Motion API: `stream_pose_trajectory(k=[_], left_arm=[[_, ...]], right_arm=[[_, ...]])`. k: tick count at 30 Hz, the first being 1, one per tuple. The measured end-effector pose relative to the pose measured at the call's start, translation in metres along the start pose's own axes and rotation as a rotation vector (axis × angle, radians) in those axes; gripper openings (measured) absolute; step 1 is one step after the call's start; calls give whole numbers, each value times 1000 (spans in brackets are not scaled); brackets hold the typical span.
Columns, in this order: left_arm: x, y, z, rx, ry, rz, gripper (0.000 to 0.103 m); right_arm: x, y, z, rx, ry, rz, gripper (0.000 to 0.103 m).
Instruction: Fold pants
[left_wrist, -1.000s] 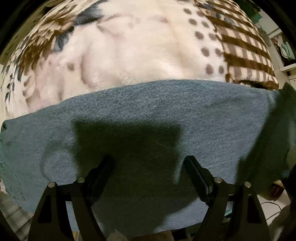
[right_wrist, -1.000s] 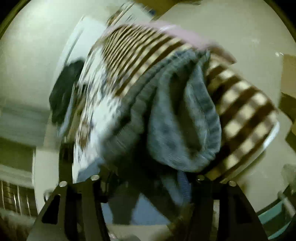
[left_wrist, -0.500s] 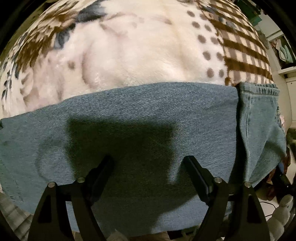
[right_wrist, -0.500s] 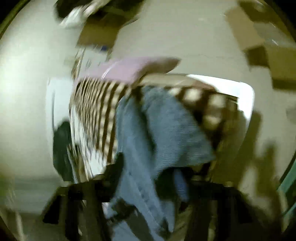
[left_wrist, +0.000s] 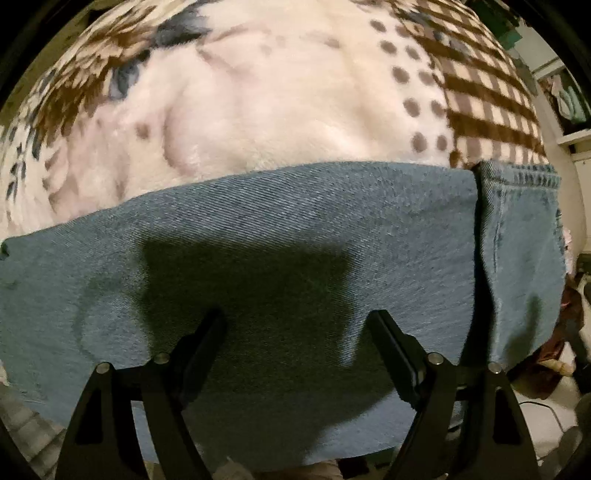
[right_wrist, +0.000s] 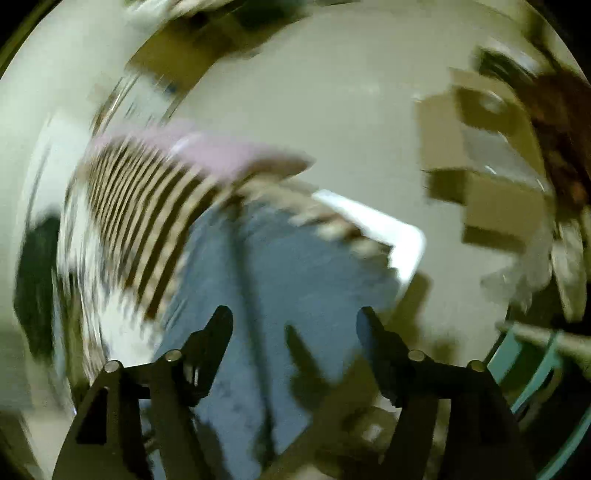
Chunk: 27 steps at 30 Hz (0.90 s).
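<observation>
The blue denim pants (left_wrist: 295, 229) lie flat across a fleece blanket (left_wrist: 277, 103), with a folded-over leg end (left_wrist: 517, 236) lying on top at the right. My left gripper (left_wrist: 295, 325) is open and empty, hovering just over the denim. In the blurred right wrist view the pants (right_wrist: 288, 280) lie on the bed. My right gripper (right_wrist: 293, 321) is open and empty above them.
The blanket is cream with brown dots and brown checks (left_wrist: 491, 103). The right wrist view shows a pink cloth (right_wrist: 221, 151), the white bed corner (right_wrist: 402, 240), pale floor and cardboard boxes (right_wrist: 487, 177). Clutter lies on the floor at the left view's right edge (left_wrist: 554, 354).
My right gripper let go of the pants leg, opened and pulled back. The leg end now lies folded over the right side of the pants. The left gripper barely moved.
</observation>
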<state>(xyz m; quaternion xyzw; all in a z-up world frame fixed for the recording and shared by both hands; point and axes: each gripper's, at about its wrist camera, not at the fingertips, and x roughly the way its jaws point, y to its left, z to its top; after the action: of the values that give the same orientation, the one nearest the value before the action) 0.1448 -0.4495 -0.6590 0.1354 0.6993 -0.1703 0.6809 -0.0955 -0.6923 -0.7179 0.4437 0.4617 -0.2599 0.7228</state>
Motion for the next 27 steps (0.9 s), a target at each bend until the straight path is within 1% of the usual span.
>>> stream_pose_trajectory(k=[2, 4, 5, 6, 8, 9, 10, 11, 12, 13, 14, 16, 17, 19, 21, 22, 23, 24, 25, 26, 27], left_arm=[[1, 0, 1, 11, -3, 26, 83], [1, 4, 2, 7, -1, 33, 84], [1, 7, 3, 0, 1, 35, 84], [0, 10, 5, -8, 6, 49, 84], [-4, 24, 8, -26, 12, 72, 84], [-5, 29, 9, -31, 9, 79, 84], [-6, 36, 9, -36, 5, 89, 84], [-6, 42, 11, -38, 3, 93, 84], [-7, 54, 10, -42, 3, 97, 84], [-6, 61, 10, -46, 5, 101, 84], [-3, 67, 8, -54, 10, 102, 84], [-1, 78, 7, -66, 16, 95, 84], [0, 80, 7, -69, 16, 93, 84], [1, 88, 4, -73, 9, 89, 84], [1, 93, 4, -75, 4, 89, 84], [2, 93, 1, -79, 1, 87, 85], [4, 92, -5, -83, -2, 86, 89], [5, 97, -5, -89, -5, 89, 92], [8, 103, -6, -98, -4, 92, 101], [11, 107, -6, -109, 2, 95, 103], [15, 115, -5, -125, 6, 65, 103]], right_arm=[[18, 42, -5, -124, 36, -16, 73], [31, 76, -13, -204, 61, -14, 73], [40, 95, -19, -262, 78, -33, 73], [50, 112, -25, -332, 97, -80, 73], [64, 133, -36, -433, 120, -165, 73], [74, 140, -41, -484, 133, -227, 72], [80, 141, -44, -512, 133, -267, 71], [83, 142, -47, -539, 125, -301, 61], [83, 141, -48, -559, 113, -320, 54], [79, 138, -47, -564, 93, -333, 37], [72, 133, -44, -543, 79, -321, 12], [54, 116, -34, -463, 41, -339, 12], [41, 101, -26, -396, 17, -332, 11], [22, 63, -10, -241, 5, -324, 11], [12, 17, 0, -65, 36, -272, 11], [13, -1, 2, -2, 65, -244, 11], [15, -20, 1, 68, 97, -213, 12], [16, -37, 1, 141, 119, -153, 13], [15, -49, 0, 196, 129, -105, 18], [13, -58, 1, 230, 131, -78, 28], [10, -63, 1, 252, 131, -59, 33]])
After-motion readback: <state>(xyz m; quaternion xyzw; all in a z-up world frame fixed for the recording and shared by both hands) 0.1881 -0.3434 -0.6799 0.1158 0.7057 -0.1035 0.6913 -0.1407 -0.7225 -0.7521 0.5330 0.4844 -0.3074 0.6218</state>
